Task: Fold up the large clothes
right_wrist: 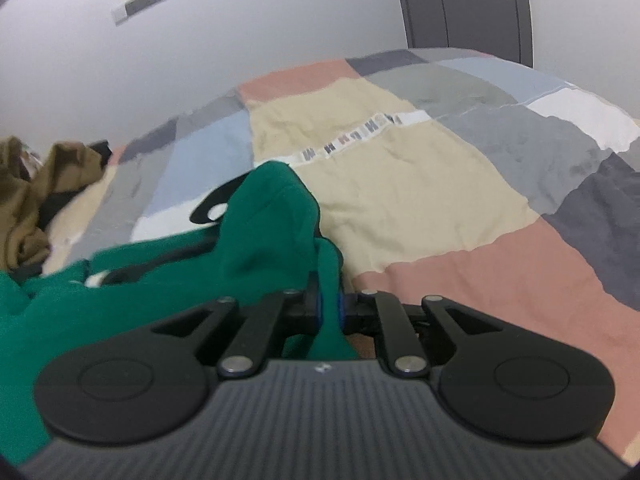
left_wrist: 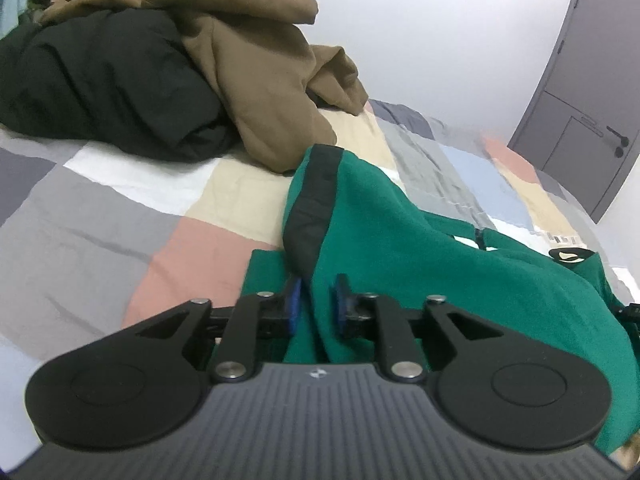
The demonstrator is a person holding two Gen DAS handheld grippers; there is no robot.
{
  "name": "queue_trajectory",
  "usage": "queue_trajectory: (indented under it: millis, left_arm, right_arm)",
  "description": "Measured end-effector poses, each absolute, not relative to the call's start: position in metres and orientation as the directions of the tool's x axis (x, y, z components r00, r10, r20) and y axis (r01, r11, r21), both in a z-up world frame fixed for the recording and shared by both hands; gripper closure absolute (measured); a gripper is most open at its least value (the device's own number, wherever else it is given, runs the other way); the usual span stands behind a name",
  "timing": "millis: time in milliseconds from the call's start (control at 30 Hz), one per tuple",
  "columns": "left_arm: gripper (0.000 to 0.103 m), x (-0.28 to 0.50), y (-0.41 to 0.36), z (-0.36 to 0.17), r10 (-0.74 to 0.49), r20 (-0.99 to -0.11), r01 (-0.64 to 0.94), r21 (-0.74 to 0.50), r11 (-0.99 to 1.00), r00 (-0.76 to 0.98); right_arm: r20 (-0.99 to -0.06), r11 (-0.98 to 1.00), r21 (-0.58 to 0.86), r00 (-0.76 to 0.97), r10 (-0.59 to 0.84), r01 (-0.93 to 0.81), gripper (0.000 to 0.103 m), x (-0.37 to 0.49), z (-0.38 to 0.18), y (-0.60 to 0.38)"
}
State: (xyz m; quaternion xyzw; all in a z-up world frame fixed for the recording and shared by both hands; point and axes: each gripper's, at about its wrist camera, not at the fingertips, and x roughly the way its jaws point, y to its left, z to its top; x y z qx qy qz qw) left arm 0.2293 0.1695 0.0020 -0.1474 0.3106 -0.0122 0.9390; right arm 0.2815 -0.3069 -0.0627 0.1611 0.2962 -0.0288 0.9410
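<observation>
surface: patchwork quilt (right_wrist: 420, 184) | room: grey door (left_wrist: 580, 92) | left gripper (left_wrist: 316, 300) narrow, right gripper (right_wrist: 329, 306) pinching green garment (left_wrist: 400, 240)

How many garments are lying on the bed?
3, maybe more hidden. Green garment lies nearest, with fabric between both grippers' pads. Brown garment is draped over the black garment, farther back on the bed.

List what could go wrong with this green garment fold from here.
1. The left gripper has green garment fabric between jaws that look partly apart; it may slip out.
2. The right gripper pinches only a thin bunch, which may pull free.
3. The brown garment lies nearby and could snag.
</observation>
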Motion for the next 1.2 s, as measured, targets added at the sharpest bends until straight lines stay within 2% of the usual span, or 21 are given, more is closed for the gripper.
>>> queue_trajectory:
  millis: [67, 100, 233, 367, 533, 833, 867, 933, 967, 1033, 1100, 1133, 1200]
  left_arm:
    - [0.053, 0.218, 0.170, 0.009, -0.128, -0.568, -0.061, -0.301, 0.952, 0.813]
    - [0.051, 0.212, 0.169, 0.012, -0.136, -0.558, -0.053, -0.309, 0.950, 0.819]
    - [0.050, 0.178, 0.163, 0.029, -0.156, -0.526, -0.023, -0.318, 0.948, 0.836]
    - [0.047, 0.149, 0.148, 0.045, -0.215, -0.498, 0.029, -0.355, 0.934, 0.840]
    - [0.044, 0.118, 0.124, 0.054, -0.281, -0.475, 0.075, -0.407, 0.910, 0.834]
    - [0.041, 0.099, 0.103, 0.033, -0.357, -0.530, 0.065, -0.491, 0.869, 0.770]
    - [0.041, 0.100, 0.102, 0.030, -0.364, -0.537, 0.062, -0.498, 0.865, 0.761]
    - [0.040, 0.103, 0.102, 0.025, -0.372, -0.551, 0.049, -0.512, 0.857, 0.747]
    - [0.040, 0.103, 0.102, 0.023, -0.375, -0.555, 0.042, -0.519, 0.853, 0.743]
    - [0.039, 0.104, 0.104, 0.019, -0.379, -0.563, 0.026, -0.535, 0.845, 0.734]
    - [0.031, 0.106, 0.108, 0.015, -0.388, -0.570, 0.007, -0.556, 0.831, 0.724]
    - [0.029, 0.107, 0.110, 0.011, -0.401, -0.573, -0.006, -0.579, 0.816, 0.715]
    - [0.025, 0.111, 0.117, 0.005, -0.438, -0.568, -0.028, -0.632, 0.774, 0.697]
  right_arm:
    - [-0.554, 0.943, 0.296, 0.832, 0.040, 0.151, 0.091, 0.269, -0.055, -0.307]
    - [-0.547, 0.941, 0.302, 0.836, 0.041, 0.152, 0.091, 0.264, -0.051, -0.306]
    - [-0.517, 0.927, 0.344, 0.854, 0.053, 0.151, 0.091, 0.236, -0.030, -0.302]
    - [-0.486, 0.938, 0.327, 0.872, 0.058, 0.120, 0.091, 0.204, -0.008, -0.287]
    - [-0.448, 0.909, 0.412, 0.882, 0.146, 0.059, 0.091, 0.162, 0.009, -0.270]
    - [-0.451, 0.814, 0.579, 0.818, 0.358, -0.038, 0.089, 0.111, 0.005, -0.239]
    - [-0.452, 0.803, 0.595, 0.811, 0.373, -0.037, 0.085, 0.107, 0.003, -0.236]
    - [-0.454, 0.774, 0.633, 0.795, 0.402, -0.030, 0.053, 0.101, -0.002, -0.231]
    - [-0.453, 0.759, 0.651, 0.790, 0.414, -0.025, 0.048, 0.098, -0.005, -0.230]
    - [-0.447, 0.724, 0.689, 0.777, 0.443, -0.016, 0.047, 0.094, -0.011, -0.227]
    - [-0.454, 0.681, 0.732, 0.756, 0.471, 0.015, 0.045, 0.093, -0.020, -0.226]
    - [-0.458, 0.652, 0.757, 0.744, 0.487, 0.039, 0.035, 0.094, -0.025, -0.226]
    - [-0.454, 0.592, 0.802, 0.723, 0.521, 0.077, 0.027, 0.096, -0.037, -0.227]
